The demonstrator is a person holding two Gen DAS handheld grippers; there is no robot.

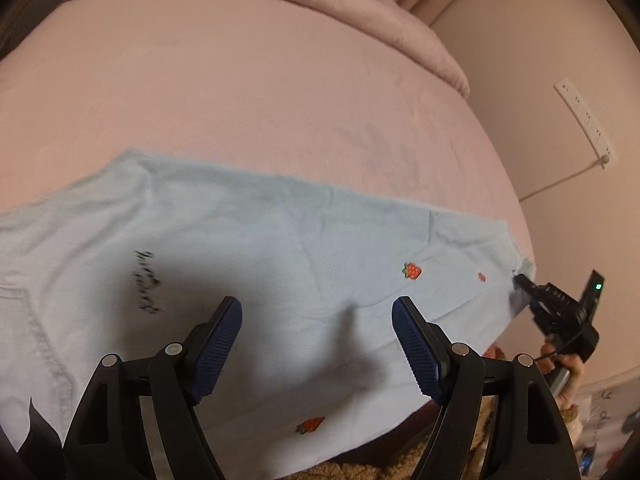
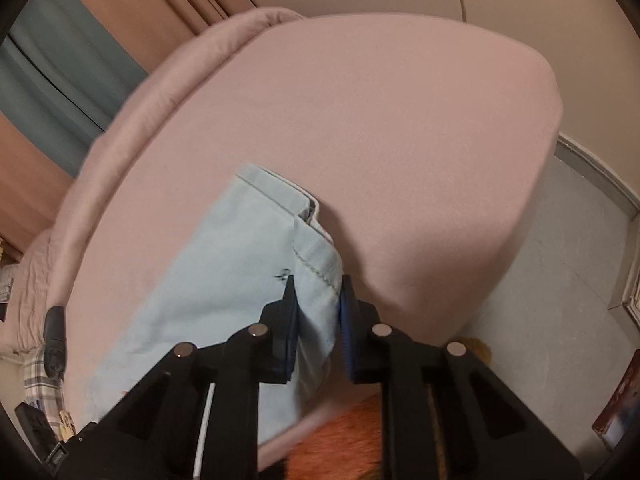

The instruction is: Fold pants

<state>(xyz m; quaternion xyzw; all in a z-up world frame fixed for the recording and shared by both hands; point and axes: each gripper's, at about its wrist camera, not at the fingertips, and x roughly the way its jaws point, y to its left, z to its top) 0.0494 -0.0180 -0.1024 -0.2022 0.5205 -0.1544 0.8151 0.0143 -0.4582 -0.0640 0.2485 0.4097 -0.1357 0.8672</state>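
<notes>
Right gripper point(image 2: 318, 320) grips pants point(image 2: 224, 264) on bed point(image 2: 400, 120).

Pink-sheeted bed point(image 1: 280, 92); light-blue pants point(image 1: 248, 248) spread flat on it; rolled pink blanket point(image 1: 360, 12) behind.

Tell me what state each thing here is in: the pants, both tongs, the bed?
Pants: spread flat across the bed, one end pinched.
Left tongs: open, hovering above the pants, holding nothing.
Right tongs: closed on the pants' end.
Bed: covered in a smooth pink sheet.
</notes>
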